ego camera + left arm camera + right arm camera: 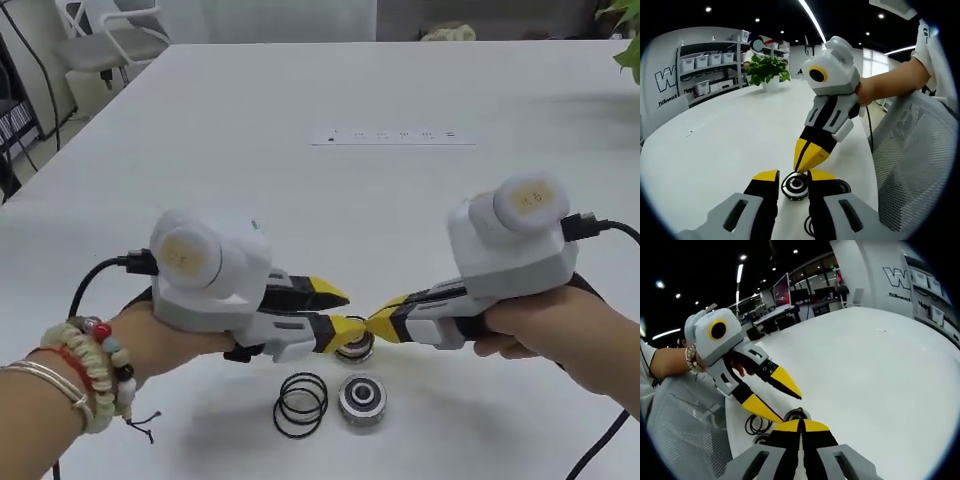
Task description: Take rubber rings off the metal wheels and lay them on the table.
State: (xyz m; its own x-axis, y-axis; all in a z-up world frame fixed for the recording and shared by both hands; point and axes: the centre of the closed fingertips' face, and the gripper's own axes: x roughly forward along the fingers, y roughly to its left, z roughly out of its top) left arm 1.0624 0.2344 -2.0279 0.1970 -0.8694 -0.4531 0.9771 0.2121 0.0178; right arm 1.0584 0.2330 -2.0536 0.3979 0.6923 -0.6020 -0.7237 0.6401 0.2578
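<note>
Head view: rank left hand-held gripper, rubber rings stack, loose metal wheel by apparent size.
1. left hand-held gripper: largest by far, though held nearer the camera.
2. rubber rings stack.
3. loose metal wheel: only slightly smaller than the rings, close call.

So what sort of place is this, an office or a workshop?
Probably an office-style lab or showroom: a long white table, shelves of storage bins, a potted plant and a mesh chair.

A leafy potted plant [766, 72] stands near shelves [702, 75] holding white storage bins [701, 61].
</note>
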